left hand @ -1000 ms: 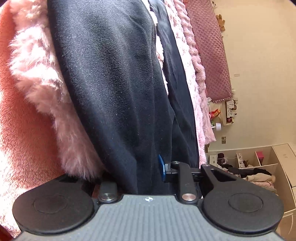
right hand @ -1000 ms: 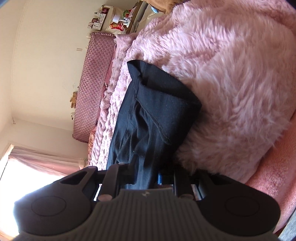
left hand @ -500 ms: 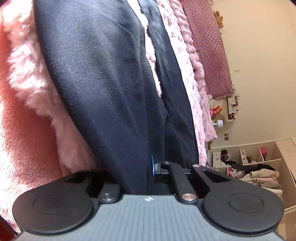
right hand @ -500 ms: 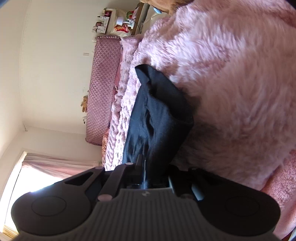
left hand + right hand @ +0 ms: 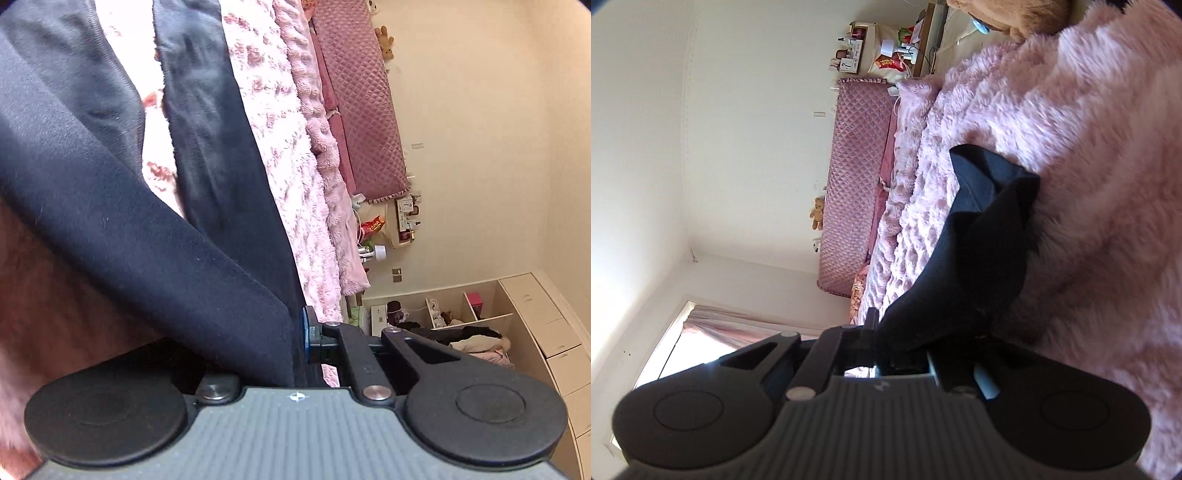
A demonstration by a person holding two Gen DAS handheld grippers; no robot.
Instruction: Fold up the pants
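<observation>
Black pants (image 5: 155,229) lie on a fluffy pink blanket (image 5: 295,177) that covers a bed. In the left wrist view my left gripper (image 5: 291,339) is shut on an edge of the pants, and the cloth rises from the blanket into its jaws, hiding the left finger. In the right wrist view my right gripper (image 5: 886,336) is shut on another part of the pants (image 5: 971,266), which hang lifted off the pink blanket (image 5: 1100,192) in a bunched fold. Both views are rolled sideways.
A quilted pink headboard (image 5: 365,103) stands against the cream wall, with a cluttered bedside shelf (image 5: 402,218) beside it. White cubby shelves (image 5: 480,317) hold clothes. A curtained bright window (image 5: 713,332) shows in the right wrist view. A brown plush toy (image 5: 1015,14) sits on the bed.
Both grippers closed on the pants and rose, pulling the black cloth up off the blanket. More of the wall and room shows in both views now.
</observation>
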